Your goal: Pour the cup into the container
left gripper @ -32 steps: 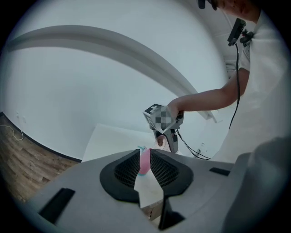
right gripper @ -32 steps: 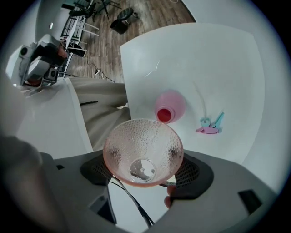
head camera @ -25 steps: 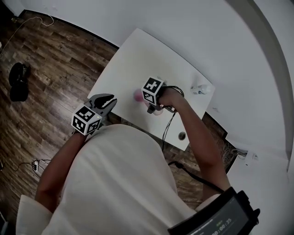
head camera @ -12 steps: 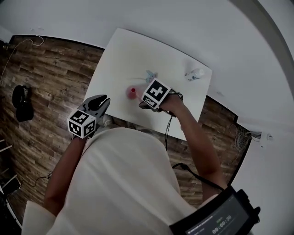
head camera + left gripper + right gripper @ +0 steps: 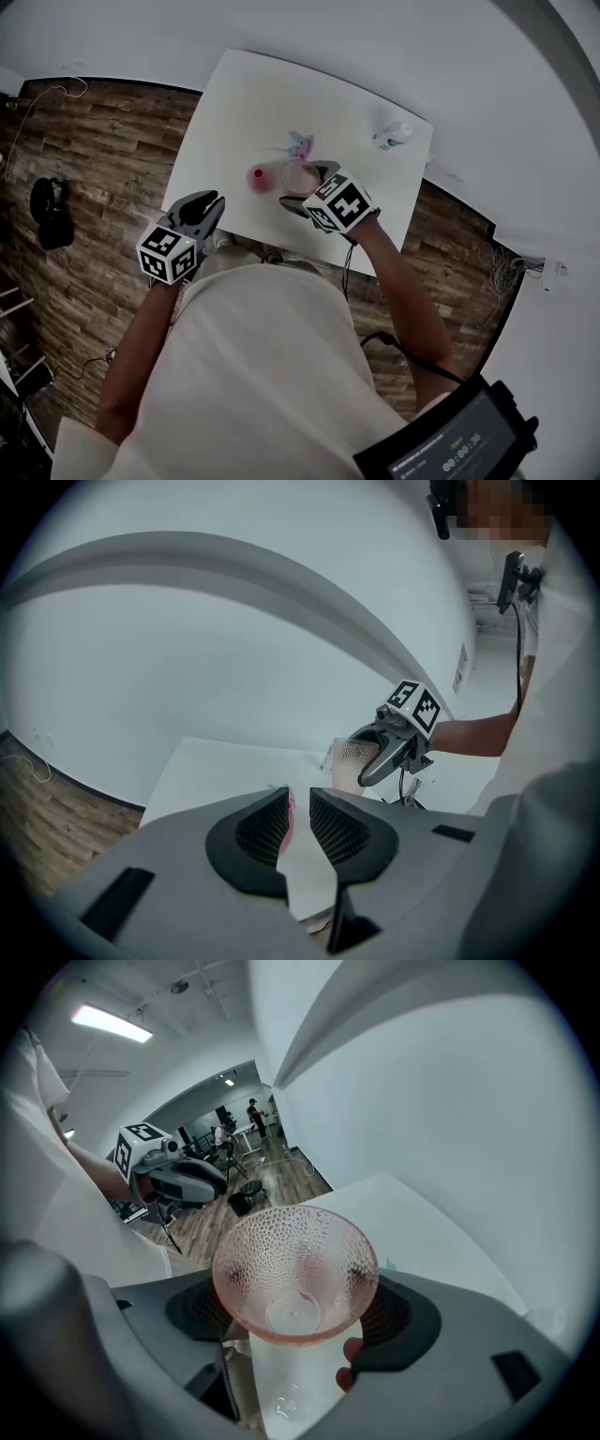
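Since the frame half a second ago, the right gripper has pulled back toward the person, and the translucent pink dimpled plastic cup it covered now shows in front of its marker cube. The view itself has also shifted, so the white rectangular table sits a little higher in the head view.

In the right gripper view, the right gripper has its jaws pressed on either side of the cup. The cup's wide mouth is turned up toward the camera. A small red round container stands on the table just to the left of the cup. A sliver of the container shows under the cup beside one jaw.

The left gripper hangs at the near left edge of the table, well apart from both. Its jaws stand a narrow slit apart with nothing between them. Through the left gripper slit only the table and a pink strip of the container can be seen. Farther off in the same view are the right gripper and the cup.

A small pale blue and pink object lies behind the cup. A small clear object sits near the far right corner, and both are too small to identify.
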Available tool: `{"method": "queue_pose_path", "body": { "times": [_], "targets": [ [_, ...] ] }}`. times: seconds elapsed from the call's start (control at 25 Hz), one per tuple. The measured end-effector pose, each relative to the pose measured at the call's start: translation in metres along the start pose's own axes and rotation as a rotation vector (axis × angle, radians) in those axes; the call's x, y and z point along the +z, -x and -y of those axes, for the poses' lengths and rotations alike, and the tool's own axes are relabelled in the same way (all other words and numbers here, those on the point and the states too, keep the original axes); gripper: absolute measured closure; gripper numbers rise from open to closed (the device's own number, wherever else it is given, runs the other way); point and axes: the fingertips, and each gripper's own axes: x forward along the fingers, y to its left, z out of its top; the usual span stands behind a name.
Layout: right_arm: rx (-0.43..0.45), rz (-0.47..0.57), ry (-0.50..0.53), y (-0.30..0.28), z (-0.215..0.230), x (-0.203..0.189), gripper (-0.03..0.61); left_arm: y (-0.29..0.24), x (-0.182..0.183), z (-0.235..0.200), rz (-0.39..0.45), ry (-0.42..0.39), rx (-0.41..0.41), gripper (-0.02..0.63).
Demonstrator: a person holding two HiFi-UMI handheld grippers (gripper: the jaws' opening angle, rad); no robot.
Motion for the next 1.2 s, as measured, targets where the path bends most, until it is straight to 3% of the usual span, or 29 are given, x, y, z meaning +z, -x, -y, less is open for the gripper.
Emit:
{"method": "queue_pose_path", "body": {
  "times": [0.4,1.2],
  "targets": [
    [-0.084,0.098,0.068,0.007,0.014,-0.029,0.202,-0.022,-0.013,0.021,-0.059,-0.011,-0.002,0.549],
    [-0.120,0.026,0.066,-0.050,0.045,-0.119,0.202,-0.053,-0.025,0.025,-0.155,-0.070,0.033,0.549]
  ]
}}
